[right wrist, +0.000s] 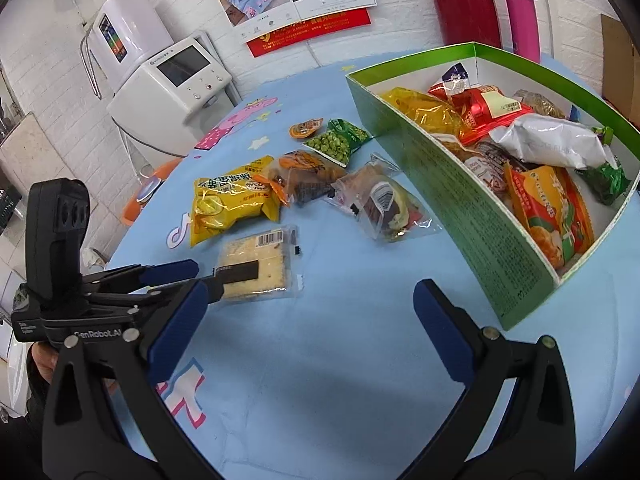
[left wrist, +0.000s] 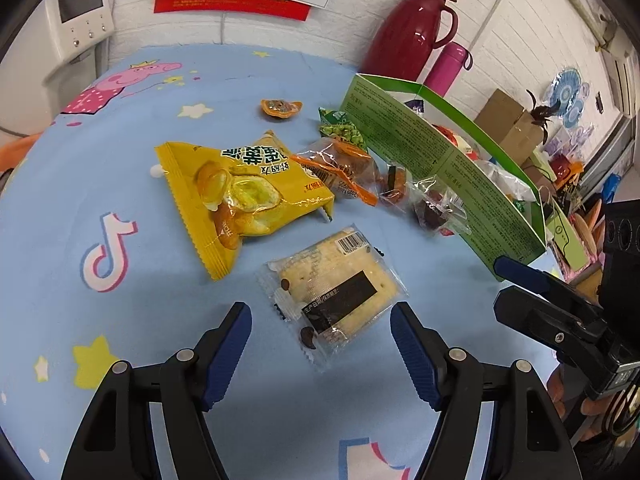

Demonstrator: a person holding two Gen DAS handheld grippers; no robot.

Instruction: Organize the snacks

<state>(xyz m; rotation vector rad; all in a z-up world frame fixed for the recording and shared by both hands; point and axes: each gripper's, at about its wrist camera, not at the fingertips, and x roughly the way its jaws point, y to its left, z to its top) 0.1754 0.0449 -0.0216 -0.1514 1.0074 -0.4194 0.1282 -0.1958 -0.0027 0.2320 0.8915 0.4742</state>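
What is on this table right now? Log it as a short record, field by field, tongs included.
surface: table with blue cartoon cloth
container: green box, open top, already holding several snack packs
nearest loose snack: cracker pack, flat on the cloth, between the tips of the left tongs
other loose snacks: yellow bag, green pea pack, small orange jelly cup, a few clear-wrapped pieces
left tongs: open, holding nothing
right tongs: open, empty, over bare cloth beside the box
background: red jug, pink bottle
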